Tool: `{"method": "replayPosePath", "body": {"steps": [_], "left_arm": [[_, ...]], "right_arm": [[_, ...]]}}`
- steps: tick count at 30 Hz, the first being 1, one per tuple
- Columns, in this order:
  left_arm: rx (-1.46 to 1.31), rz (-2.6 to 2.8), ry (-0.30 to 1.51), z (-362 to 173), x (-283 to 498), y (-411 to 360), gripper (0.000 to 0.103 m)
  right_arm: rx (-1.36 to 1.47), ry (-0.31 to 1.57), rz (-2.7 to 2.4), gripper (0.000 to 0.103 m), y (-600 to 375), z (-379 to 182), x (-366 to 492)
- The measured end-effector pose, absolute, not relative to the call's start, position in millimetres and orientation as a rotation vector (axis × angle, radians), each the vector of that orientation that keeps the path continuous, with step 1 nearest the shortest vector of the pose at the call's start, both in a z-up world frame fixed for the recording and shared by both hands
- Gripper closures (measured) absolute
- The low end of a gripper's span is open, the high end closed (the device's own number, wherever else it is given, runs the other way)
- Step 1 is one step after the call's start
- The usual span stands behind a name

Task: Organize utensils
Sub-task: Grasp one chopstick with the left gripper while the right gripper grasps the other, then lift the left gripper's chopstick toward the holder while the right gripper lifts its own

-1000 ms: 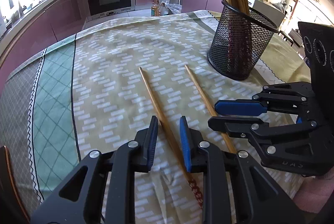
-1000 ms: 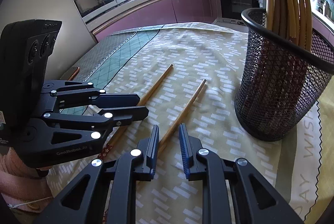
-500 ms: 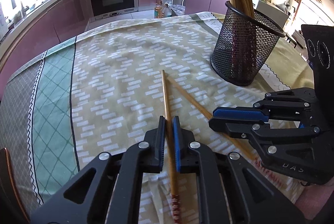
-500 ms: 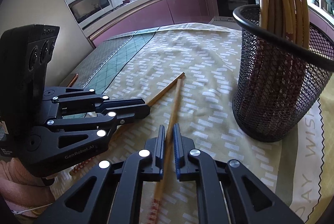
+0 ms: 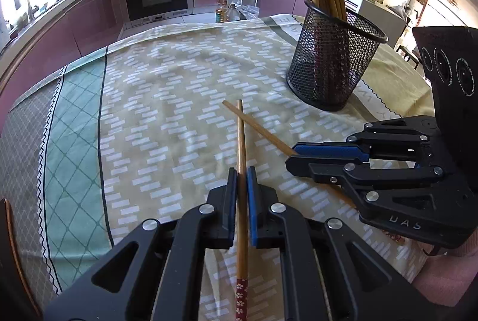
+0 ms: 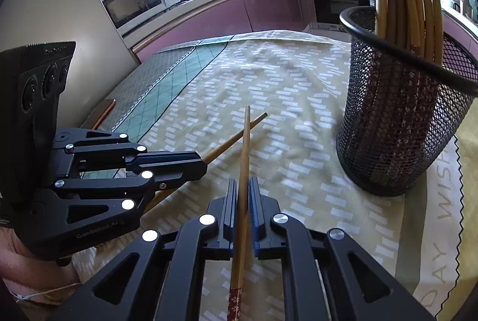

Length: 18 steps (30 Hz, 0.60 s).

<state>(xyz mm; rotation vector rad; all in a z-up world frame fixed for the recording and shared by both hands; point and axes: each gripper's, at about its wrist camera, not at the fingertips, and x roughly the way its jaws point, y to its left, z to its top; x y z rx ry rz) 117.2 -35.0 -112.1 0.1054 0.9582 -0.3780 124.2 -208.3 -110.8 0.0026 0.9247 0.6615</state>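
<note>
A black wire-mesh cup (image 5: 334,64) full of wooden chopsticks stands just beyond, right of both grippers; the patterned yellow tablecloth (image 5: 167,99) lies bare to the left. The left gripper (image 5: 242,171) clamps one wooden chopstick (image 5: 240,135); the right gripper (image 6: 244,182) clamps the other chopstick (image 6: 245,141), their tips crossing.

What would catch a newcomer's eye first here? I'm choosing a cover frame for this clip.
Two bamboo chopsticks crossing near their tips over the patterned tablecloth: the left gripper is shut on one chopstick, the right gripper on the other chopstick. Next comes the black mesh holder at the right of the table, upright and already full of chopsticks.
</note>
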Motion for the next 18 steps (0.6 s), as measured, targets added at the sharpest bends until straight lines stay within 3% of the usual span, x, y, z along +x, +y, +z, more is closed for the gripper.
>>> {"method": "replayPosePath", "body": {"steps": [8,12,18], "left_arm": [[0.160,-0.391,0.962,-115,119,-41,0.094],[0.168,-0.379,0.950,-116,121,-45,0.095],[0.152,-0.368,0.933,-112,119,-44,0.096]], "right_arm": [[-0.061,0.906,0.643,0.088,-208,-111,114],[-0.056,0.904,0.631,0.097,-208,-112,116],[-0.009,0.881,0.642,0.097,-218,-106,114]]}}
